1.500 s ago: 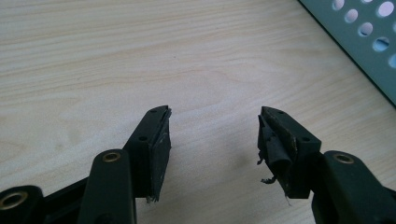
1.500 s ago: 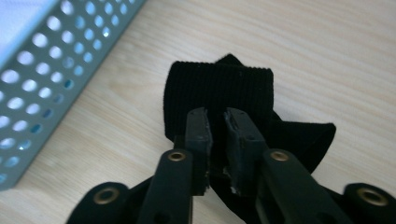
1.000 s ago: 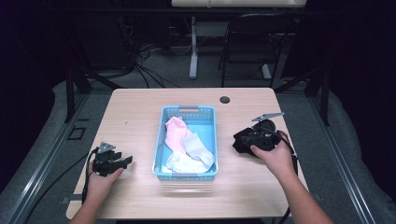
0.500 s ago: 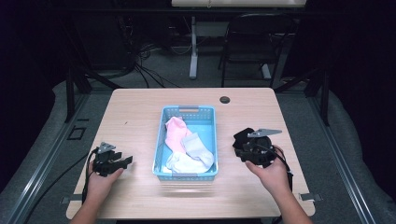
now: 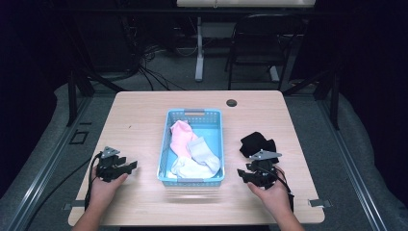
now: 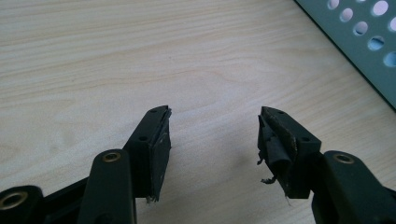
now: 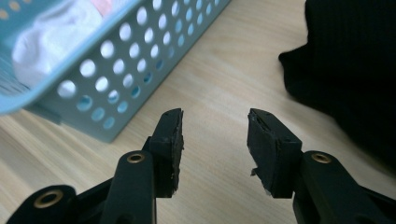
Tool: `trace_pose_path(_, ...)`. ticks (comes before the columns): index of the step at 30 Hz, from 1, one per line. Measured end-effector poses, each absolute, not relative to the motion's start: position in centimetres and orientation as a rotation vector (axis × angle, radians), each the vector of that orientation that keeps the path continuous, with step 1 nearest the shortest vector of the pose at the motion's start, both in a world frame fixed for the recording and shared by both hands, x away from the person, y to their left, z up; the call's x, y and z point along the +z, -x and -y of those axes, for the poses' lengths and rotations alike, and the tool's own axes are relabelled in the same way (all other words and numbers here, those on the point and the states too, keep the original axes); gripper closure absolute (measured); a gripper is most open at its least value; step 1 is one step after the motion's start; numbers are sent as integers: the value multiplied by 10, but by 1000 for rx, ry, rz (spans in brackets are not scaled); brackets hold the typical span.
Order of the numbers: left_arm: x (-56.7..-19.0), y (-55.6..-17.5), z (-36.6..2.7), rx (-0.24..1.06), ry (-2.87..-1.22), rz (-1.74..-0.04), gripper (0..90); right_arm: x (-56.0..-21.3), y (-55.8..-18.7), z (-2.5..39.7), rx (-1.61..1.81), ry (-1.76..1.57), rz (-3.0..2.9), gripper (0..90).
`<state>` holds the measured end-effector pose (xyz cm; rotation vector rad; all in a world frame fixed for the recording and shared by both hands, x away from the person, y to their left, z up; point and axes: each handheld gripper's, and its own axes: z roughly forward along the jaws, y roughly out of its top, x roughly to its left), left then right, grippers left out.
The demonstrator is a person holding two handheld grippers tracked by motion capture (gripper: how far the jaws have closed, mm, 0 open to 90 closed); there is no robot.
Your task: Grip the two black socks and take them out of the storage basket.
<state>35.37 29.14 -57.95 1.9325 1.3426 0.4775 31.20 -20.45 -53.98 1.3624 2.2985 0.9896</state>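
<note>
A light blue perforated basket (image 5: pixel 212 119) stands mid-table and holds a pink sock (image 5: pixel 180 135), a grey sock (image 5: pixel 204 149) and a white sock (image 5: pixel 190 168). A black sock (image 5: pixel 255 142) lies bunched on the table right of the basket, also seen as dark cloth (image 7: pixel 355 60). My right gripper (image 5: pixel 246 173) rests on the table just in front of the black sock, open with nothing between its jaws (image 7: pixel 215 140). My left gripper (image 5: pixel 126 167) sits on the table left of the basket, open and empty (image 6: pixel 212 140).
The basket wall (image 7: pixel 135 70) is close on the right gripper's left, and the basket's edge (image 6: pixel 359 42) is at the left gripper's upper right. A round cable hole (image 5: pixel 231 102) sits near the table's far edge. A chair (image 5: pixel 260 43) and cables are beyond the table.
My right gripper has let go of the black sock, leaving it on the table, and has drawn back toward the front edge. The left gripper has stayed put.
</note>
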Motion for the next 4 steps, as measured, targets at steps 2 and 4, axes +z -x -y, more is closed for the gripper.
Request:
trace_pose_path(2,-579,-354,-292,472,-1931,-1341,442,-543,-313,204,992,-1363,-2301,553)
trace_pose_path(4,-579,-354,-292,471,-1934,-1341,442,-545,-314,205,1007,-1367,-2304,552)
